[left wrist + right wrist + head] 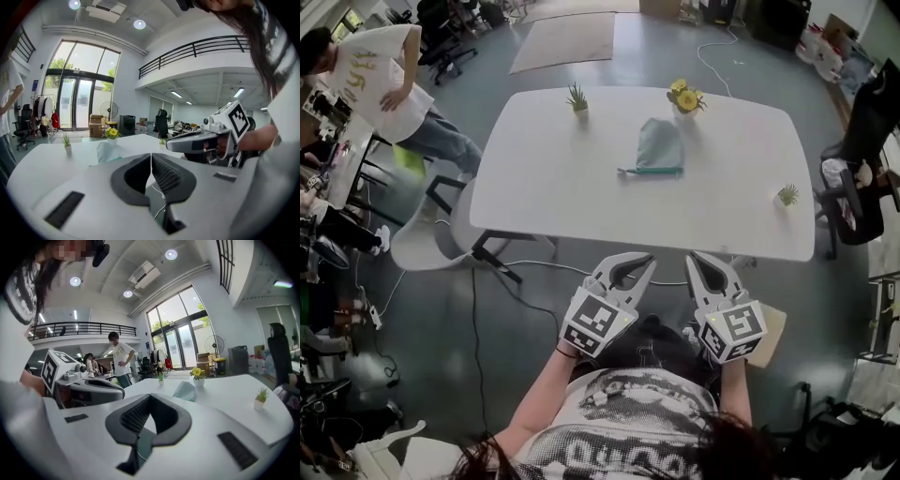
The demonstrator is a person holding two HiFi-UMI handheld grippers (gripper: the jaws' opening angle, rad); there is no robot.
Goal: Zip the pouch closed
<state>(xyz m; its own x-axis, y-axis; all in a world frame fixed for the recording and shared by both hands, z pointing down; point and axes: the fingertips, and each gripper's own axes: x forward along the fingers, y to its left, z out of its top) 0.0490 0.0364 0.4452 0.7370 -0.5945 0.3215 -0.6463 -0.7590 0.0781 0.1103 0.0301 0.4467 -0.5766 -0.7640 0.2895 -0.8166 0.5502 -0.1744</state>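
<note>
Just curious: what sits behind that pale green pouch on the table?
A small pot of yellow flowers stands behind the pouch, slightly right. The pouch's inside is hidden.

Open-plan office: a white meeting table (534,202) stands on a grey floor (431,319) among black swivel chairs (441,42). Tall glass entrance doors (75,104), a railed mezzanine (197,49) and cluttered desks (328,117) frame the room.

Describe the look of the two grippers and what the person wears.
The left gripper and right gripper are light grey plastic, with tapering jaws lined by dark ribbed pads. Each carries a cube with black-and-white square markers. The person wears a white shirt with black print.
</note>
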